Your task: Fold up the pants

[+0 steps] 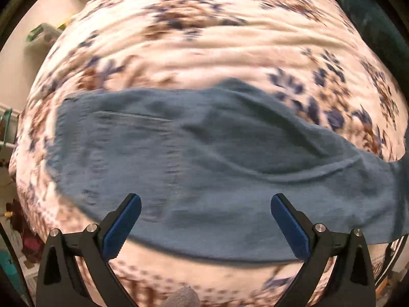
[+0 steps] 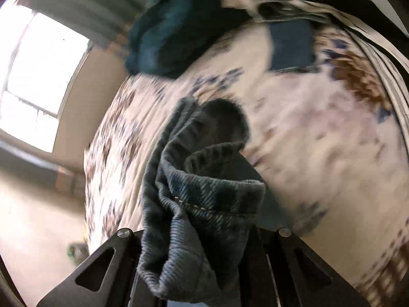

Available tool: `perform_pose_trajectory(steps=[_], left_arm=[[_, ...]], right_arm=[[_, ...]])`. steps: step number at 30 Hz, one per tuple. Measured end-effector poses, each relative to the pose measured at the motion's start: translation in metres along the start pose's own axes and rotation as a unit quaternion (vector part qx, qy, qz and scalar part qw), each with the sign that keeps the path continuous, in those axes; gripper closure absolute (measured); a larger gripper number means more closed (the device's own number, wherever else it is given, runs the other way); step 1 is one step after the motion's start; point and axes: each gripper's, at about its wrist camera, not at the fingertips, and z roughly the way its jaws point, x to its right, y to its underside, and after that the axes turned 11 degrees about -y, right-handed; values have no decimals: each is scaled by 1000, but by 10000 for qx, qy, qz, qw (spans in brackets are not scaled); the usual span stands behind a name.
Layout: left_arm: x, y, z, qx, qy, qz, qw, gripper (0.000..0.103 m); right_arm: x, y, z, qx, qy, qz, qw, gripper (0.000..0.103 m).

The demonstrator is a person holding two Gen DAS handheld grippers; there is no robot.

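Note:
Blue denim pants lie spread across a floral bedspread in the left wrist view, blurred by motion. My left gripper hangs straight above them, its blue-padded fingers wide apart and nothing between them. In the right wrist view a bunched end of the pants, with a stitched hem, rises out of my right gripper. That gripper is shut on the cloth, and the fabric hides its fingertips. The held end hangs above the bedspread.
A dark teal garment lies heaped at the far end of the bed beside a folded blue piece. A bright window is on the left wall. Clutter and a green item sit on the floor past the bed's left edge.

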Motion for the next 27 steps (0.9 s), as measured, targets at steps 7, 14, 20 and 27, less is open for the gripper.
perform_pose_trajectory(steps=[7,14,20,27], left_arm=[[-109,15,3,-64,-83,-763,9970,0],[-191,36,14,-126,-322,-1460,9887,0],[-210,40,27,-283,-242,-1669,9853,0],[-175,7,31,-412,593,-1664,9834,0]], right_arm=[[-131,112,95,-920,-11,-1224,9882,93],[-219,293,198,-2097,176,-2791,9369,93],[-225,374,236,-3135,514,-3616,8765,65],[-201,309,171,-3530,-611,-2017,9116,20]])
